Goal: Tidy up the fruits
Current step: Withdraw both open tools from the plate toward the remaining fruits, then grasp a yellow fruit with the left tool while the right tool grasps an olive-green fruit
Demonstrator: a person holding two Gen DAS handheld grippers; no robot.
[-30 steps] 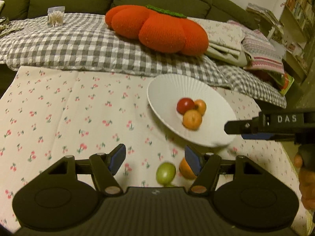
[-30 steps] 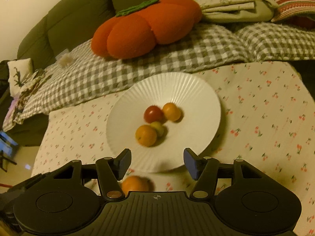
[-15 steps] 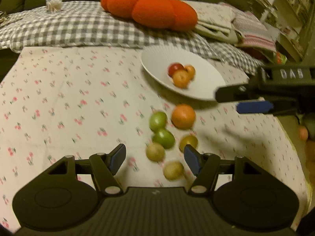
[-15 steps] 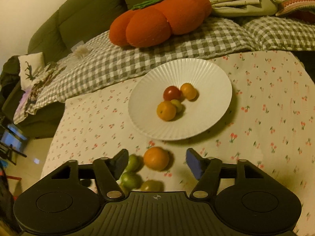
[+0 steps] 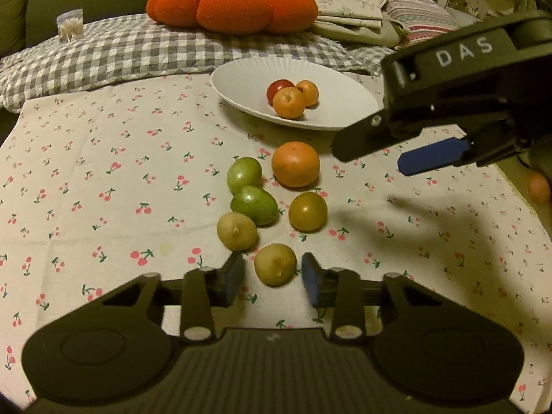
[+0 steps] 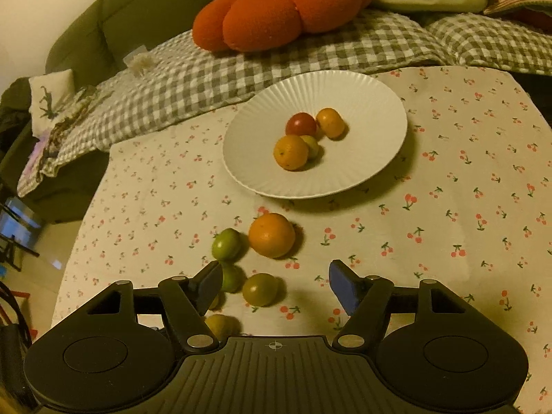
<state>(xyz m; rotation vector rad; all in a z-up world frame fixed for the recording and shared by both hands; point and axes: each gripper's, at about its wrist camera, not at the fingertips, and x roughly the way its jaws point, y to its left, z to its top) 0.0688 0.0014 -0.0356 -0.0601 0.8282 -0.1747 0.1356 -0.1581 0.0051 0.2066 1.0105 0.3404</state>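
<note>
Fingers of my left tool point(image 5: 272, 277) stand apart on either side of a yellow-green fruit point(image 5: 275, 264), not clenched on it. My right tool point(image 6: 272, 284) hangs released above a brownish fruit point(image 6: 260, 289). Beyond them on the cherry-print worktop point(image 5: 103, 179) lie two green fruits point(image 5: 244, 174) and a big orange point(image 5: 295, 164). Four small fruits sit on the white plate point(image 6: 362, 103).

plate point(image 6: 372, 93) white | tablecloth point(image 5: 103, 172) cream, red cherries | blanket point(image 5: 138, 51) grey-white check | cushion point(image 5: 231, 7) orange
</note>
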